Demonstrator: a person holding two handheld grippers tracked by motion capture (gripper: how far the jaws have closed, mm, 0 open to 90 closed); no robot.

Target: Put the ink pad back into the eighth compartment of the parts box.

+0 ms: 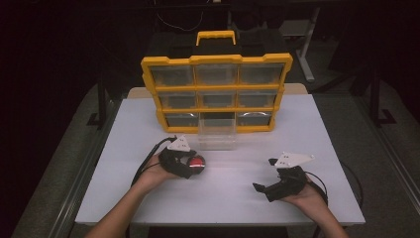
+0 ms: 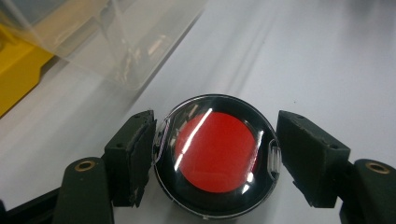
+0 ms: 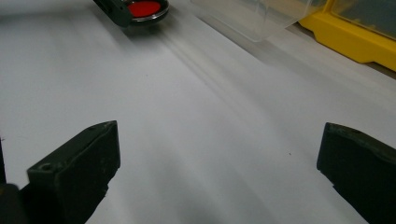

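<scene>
Red and round, a small disc inside a black case with a clear lid [image 2: 215, 158] sits on the white table [image 1: 297, 134], a bit left of the middle and nearer the front edge. The left gripper [image 1: 190, 166] has one jaw on each side of it. In the left gripper view the left jaw touches the rim of the case, and the right jaw looks a tiny bit off it — so the case is between the jaws, but I cannot tell if it is squeezed tight.

The right gripper [image 1: 267, 174] rests low over the table near the front right corner. Its jaws are spread wide with nothing between them, only bare white table. It seems to be waiting for its turn.

At the back edge stands a yellow plastic box with nine little clear drawers [image 1: 216, 91] and a yellow handle on top. One clear plastic drawer [image 1: 217, 133] is out, from the bottom middle slot, and sits on the table just in front of the box. It looks empty — maybe it is out like that so the round case can go in, but that is just my guess.
</scene>
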